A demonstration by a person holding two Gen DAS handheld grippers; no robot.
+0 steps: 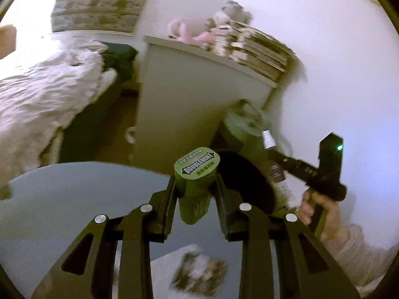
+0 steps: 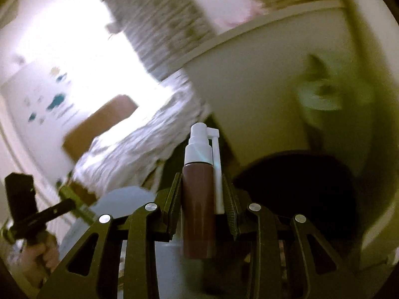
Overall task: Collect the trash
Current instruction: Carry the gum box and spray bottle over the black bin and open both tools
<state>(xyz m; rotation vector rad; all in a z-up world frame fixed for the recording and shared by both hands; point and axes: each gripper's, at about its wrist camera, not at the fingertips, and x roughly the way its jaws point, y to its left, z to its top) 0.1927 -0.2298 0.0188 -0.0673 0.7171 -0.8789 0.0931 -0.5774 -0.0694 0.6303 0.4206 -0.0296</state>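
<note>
Beside white cabinet (image 1: 189, 99), green bin (image 1: 239, 129) holds unclear contents.

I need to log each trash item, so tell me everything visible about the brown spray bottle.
The brown spray bottle is slim and cylindrical, apparently plastic, with a white pump top and a white nozzle arm folded down along its side. It points forward, clamped between the right gripper pads. Nothing else touches it. It is also visible from the left wrist view.

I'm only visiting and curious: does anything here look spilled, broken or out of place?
Nothing spilled or broken shows, though both views are blurred. The left gripper holds a green Doublemint container, whose lower body looks creased, perhaps squeezed. The right gripper holds a brown spray bottle, white pump on top.
</note>
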